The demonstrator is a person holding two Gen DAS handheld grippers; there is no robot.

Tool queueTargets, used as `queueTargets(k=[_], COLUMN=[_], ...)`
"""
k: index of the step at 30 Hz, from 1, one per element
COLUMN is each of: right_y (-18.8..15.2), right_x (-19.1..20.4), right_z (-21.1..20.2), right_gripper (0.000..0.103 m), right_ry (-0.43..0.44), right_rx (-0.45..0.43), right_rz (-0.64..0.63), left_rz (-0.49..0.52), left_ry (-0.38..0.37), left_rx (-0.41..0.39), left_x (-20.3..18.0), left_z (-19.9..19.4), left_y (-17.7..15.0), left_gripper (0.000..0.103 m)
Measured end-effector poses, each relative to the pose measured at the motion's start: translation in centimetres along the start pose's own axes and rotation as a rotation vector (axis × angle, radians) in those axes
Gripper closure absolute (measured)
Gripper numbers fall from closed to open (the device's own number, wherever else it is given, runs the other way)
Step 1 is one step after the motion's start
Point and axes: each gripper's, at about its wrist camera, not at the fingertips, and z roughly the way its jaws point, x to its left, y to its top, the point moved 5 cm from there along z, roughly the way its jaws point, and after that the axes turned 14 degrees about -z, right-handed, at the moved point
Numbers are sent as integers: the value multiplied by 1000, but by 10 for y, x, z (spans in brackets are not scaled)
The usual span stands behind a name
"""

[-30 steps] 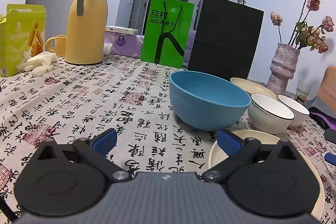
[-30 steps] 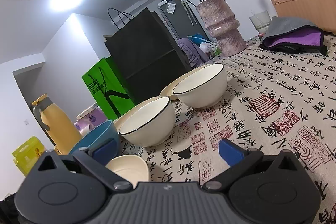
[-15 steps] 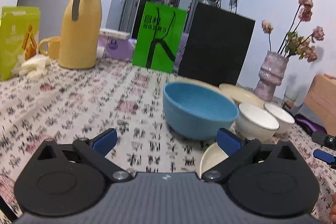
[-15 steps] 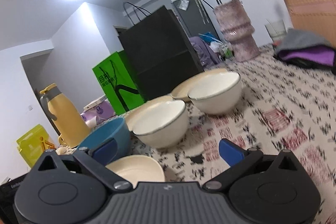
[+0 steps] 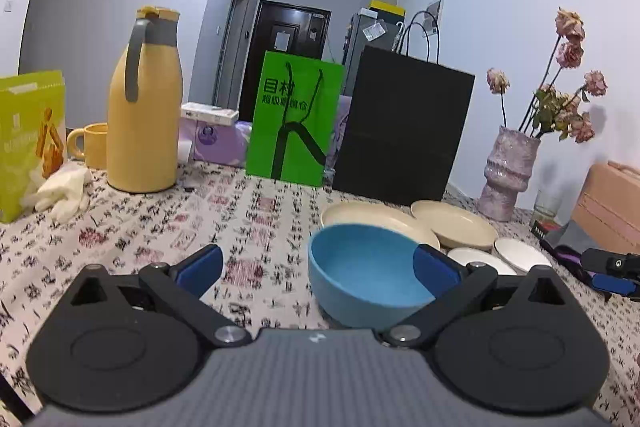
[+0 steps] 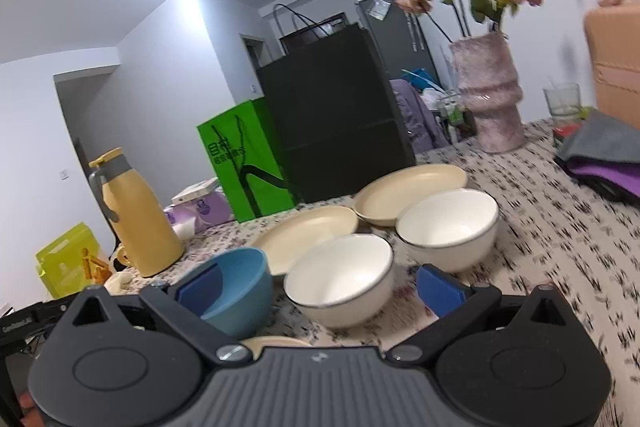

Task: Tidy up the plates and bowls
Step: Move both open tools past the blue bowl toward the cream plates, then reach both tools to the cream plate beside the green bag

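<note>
On the calligraphy-print tablecloth (image 5: pixel 248 219) a blue bowl (image 5: pixel 360 279) stands just ahead of my left gripper (image 5: pixel 317 267), which is open and empty above the table. Behind the bowl lie two cream plates (image 5: pixel 376 221) (image 5: pixel 452 227), and to its right stand two white bowls (image 5: pixel 476 259) (image 5: pixel 520 253). My right gripper (image 6: pixel 320 287) hovers open and empty over the nearer white bowl (image 6: pixel 340 279). Beyond it stands the other white bowl (image 6: pixel 448 227), and the blue bowl (image 6: pixel 236 287) is at its left. A small cream plate (image 6: pixel 276 341) peeks out under it.
A yellow thermos (image 5: pixel 144 107), mug (image 5: pixel 90 145), green box (image 5: pixel 30 139) and white gloves (image 5: pixel 60 191) stand at far left. A green bag (image 5: pixel 294 119) and black bag (image 5: pixel 400 131) line the back. Far right are a vase of dried roses (image 5: pixel 506 179), a tan case (image 5: pixel 608 203) and a grey-purple cloth (image 6: pixel 604 155).
Both grippers have risen and drawn back from the dishes, staying open. The cream plate by the left gripper has dropped out of its view.
</note>
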Motion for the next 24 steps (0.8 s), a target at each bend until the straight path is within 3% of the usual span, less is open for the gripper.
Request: queueTargets(k=[13,24], right_y=[51,73], right_x=[20,44], right_z=[22,55], right_gripper=[0,0], right_ry=[41,45], right_rx=[3,48], right_rz=[30,-9], left_rz=[-53,-59], left_ry=[6,10], left_rx=[-45,-52], left_x=[-11,-17], left_z=[15,38], left_y=[52,71], left_gripper=[0,0])
